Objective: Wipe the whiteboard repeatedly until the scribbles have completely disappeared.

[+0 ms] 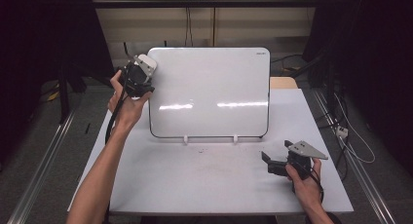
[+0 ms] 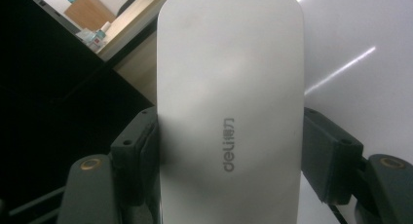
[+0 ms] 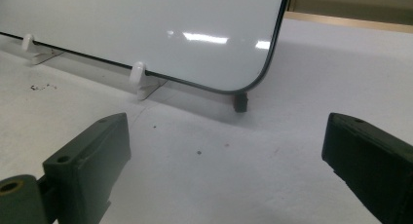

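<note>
Left gripper (image 1: 141, 74): raised at the far left, at the upper left corner of the whiteboard (image 1: 209, 92); jaws closed on the white eraser (image 2: 229, 107), pads pressing both long sides.
Eraser: white, oblong, grey "deli" print on the face; clamped between the left jaws, right at the board's top left corner; contact with the board face not determinable.
Whiteboard: propped upright on two small white feet (image 3: 138, 73), mid surface, face blank with light reflections.
Right gripper (image 1: 275, 160): low at the near right of the surface (image 1: 209, 180), well apart from the board; jaws spread wide, nothing between them.
</note>
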Action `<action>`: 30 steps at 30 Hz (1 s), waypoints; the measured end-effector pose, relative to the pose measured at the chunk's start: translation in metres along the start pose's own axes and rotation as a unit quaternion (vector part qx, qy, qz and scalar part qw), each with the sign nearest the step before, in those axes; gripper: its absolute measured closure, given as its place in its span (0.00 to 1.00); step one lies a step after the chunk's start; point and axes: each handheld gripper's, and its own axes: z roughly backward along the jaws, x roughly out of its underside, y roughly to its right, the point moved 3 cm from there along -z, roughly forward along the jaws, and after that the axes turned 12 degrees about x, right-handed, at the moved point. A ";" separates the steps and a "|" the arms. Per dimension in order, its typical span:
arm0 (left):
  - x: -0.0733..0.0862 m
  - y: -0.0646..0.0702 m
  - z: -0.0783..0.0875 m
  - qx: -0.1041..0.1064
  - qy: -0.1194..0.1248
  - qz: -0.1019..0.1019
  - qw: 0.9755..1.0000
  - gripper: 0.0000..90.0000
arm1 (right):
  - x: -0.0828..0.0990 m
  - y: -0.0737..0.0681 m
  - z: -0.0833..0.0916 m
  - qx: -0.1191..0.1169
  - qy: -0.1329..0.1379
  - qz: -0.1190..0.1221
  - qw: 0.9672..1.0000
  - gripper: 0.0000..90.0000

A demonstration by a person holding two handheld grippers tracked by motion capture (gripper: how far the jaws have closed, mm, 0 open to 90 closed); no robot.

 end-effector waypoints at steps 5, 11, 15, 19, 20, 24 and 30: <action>0.003 -0.004 0.001 0.006 0.003 0.012 1.000 0.35 | 0.000 0.000 0.000 0.000 0.000 0.000 1.000 0.04; -0.012 -0.014 0.001 -0.008 0.001 0.012 1.000 0.35 | 0.000 0.001 0.000 0.000 0.000 -0.003 1.000 0.04; -0.015 0.000 -0.002 0.002 -0.008 -0.007 1.000 0.35 | 0.000 0.001 0.000 -0.001 0.000 -0.002 1.000 0.04; -0.012 0.016 -0.003 0.018 -0.008 -0.018 1.000 0.35 | 0.000 0.001 0.001 0.000 0.002 -0.001 1.000 0.04; -0.012 0.019 -0.002 0.023 -0.008 -0.022 0.999 0.35 | 0.000 0.001 0.001 0.000 0.001 -0.002 1.000 0.04; -0.017 0.022 -0.002 0.041 0.001 -0.023 0.999 0.35 | 0.000 0.000 0.000 -0.001 0.000 -0.002 1.000 0.04; -0.027 0.009 -0.006 0.073 0.024 0.020 0.997 0.35 | 0.000 0.001 0.000 0.000 0.001 -0.002 1.000 0.04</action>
